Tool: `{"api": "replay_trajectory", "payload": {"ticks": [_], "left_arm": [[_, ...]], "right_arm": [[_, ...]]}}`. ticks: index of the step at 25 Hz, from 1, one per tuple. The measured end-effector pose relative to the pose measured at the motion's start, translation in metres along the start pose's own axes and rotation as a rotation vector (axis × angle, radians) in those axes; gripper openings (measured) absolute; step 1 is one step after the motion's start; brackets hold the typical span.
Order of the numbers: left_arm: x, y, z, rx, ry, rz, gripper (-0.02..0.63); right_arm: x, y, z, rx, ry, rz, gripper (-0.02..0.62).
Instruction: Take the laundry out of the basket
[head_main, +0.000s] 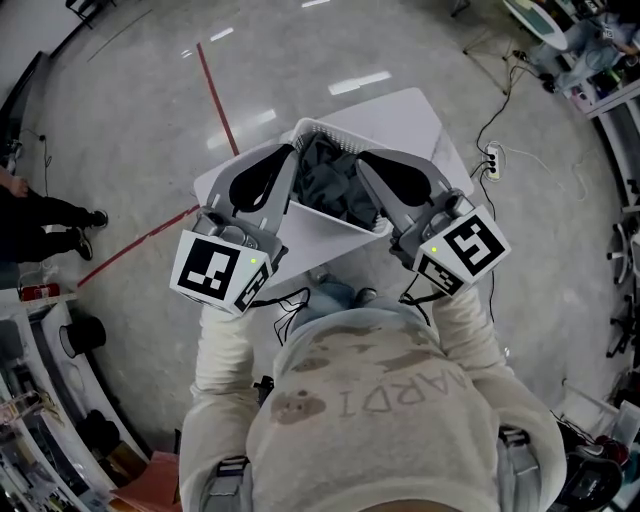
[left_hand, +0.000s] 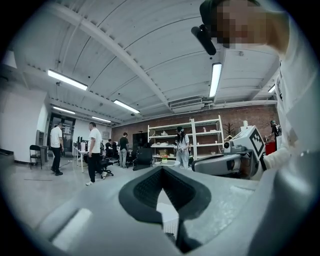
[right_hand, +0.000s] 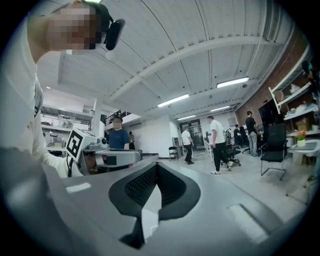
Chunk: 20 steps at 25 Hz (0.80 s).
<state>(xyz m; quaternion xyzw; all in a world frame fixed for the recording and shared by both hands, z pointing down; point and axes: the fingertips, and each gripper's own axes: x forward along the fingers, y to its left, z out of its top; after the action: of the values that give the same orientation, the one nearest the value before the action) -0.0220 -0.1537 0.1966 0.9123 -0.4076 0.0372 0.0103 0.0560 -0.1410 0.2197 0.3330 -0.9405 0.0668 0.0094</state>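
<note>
Hovering at the basket (head_main: 335, 222) on the table (head_main: 410, 120), left gripper (head_main: 290, 152) and right gripper (head_main: 363, 162) are closed, empty. Laundry (head_main: 335, 185) sits inside. Risk: closed jaws may knock the rim and shift it.

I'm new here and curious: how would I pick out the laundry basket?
Find the white table on the grey floor. On it stands a white basket, flanked by the left gripper and right gripper. It alone holds dark crumpled clothes.
</note>
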Motion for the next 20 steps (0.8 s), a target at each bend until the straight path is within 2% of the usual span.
{"api": "replay_trajectory", "payload": {"ticks": [9, 15, 20], "left_arm": [[0.017, 0.058, -0.017, -0.010, 0.022, -0.036, 0.000], [0.033, 0.079, -0.032, -0.051, 0.040, -0.018, 0.000], [0.055, 0.096, -0.043, -0.078, 0.057, 0.010, 0.000]], "right_arm": [[0.065, -0.035, -0.019, 0.027, 0.061, -0.044, 0.028], [0.095, -0.063, -0.053, 0.044, 0.171, -0.037, 0.028], [0.119, -0.089, -0.097, 0.074, 0.282, -0.001, 0.039]]}}
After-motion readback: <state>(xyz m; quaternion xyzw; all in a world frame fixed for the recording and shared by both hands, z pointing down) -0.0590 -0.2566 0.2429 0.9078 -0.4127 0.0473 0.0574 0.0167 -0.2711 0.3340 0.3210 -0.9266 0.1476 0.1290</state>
